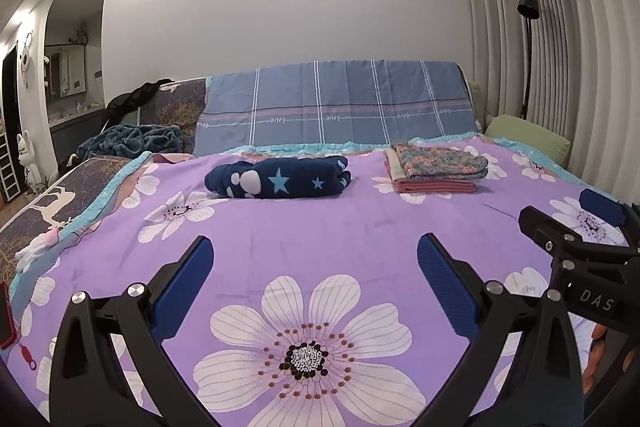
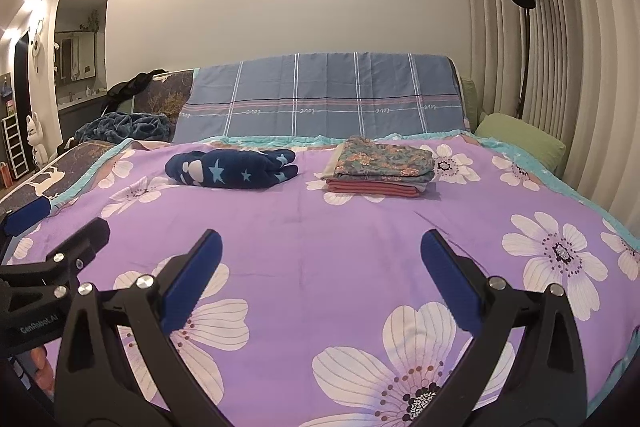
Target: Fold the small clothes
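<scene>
Left wrist view shows the left gripper (image 1: pixel 314 247) with its fingers spread apart and holding nothing, hovering over the purple flowered bed cover (image 1: pixel 360 227). The right gripper (image 2: pixel 320 241) is likewise spread and bare in its own view, the two side by side.

Well ahead of both lies one navy star-print garment (image 1: pixel 280 177), bundled loosely rather than squared off, toward the left of the bed. To its right, apart from it, sits one neat stack of folded clothes (image 1: pixel 438 167) (I count about three layers, floral on top, reddish at the bottom).

My reading is that this is a pause between items: the stack looks finished, and the navy piece is next. That calls for reaching forward, pinching its edges, and drawing it open flat before folding.
</scene>
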A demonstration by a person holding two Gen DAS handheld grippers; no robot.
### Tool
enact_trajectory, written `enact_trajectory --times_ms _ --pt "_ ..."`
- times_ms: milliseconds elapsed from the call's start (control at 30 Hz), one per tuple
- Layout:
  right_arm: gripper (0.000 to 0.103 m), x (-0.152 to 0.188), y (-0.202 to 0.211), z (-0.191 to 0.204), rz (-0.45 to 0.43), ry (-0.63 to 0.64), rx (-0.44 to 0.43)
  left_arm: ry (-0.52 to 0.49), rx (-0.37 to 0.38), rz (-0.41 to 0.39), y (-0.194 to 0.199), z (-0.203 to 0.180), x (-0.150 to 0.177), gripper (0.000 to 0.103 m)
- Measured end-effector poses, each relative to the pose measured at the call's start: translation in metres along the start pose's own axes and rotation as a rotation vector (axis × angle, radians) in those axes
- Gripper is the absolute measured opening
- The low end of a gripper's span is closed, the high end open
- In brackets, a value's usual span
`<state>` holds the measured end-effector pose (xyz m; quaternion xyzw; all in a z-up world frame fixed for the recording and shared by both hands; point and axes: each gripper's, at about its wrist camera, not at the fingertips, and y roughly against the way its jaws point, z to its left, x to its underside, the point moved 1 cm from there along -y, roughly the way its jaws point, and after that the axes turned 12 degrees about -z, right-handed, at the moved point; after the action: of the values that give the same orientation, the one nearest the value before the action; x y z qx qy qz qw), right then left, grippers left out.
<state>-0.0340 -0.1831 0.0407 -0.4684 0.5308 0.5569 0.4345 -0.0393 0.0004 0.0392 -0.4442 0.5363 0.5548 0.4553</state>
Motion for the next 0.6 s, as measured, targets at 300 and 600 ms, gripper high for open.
enact_trajectory --times_ms 300,600 --pt "0.101 0.0024 -0.0017 0.0052 0.011 0.011 0.001 0.01 -0.013 0.034 -0.0045 0.0019 0.004 0.102" --pt "0.101 0.0032 -0.0036 0.0068 0.018 0.022 -0.003 -0.002 -0.015 0.05 -0.0067 -0.0014 0.0053 0.102"
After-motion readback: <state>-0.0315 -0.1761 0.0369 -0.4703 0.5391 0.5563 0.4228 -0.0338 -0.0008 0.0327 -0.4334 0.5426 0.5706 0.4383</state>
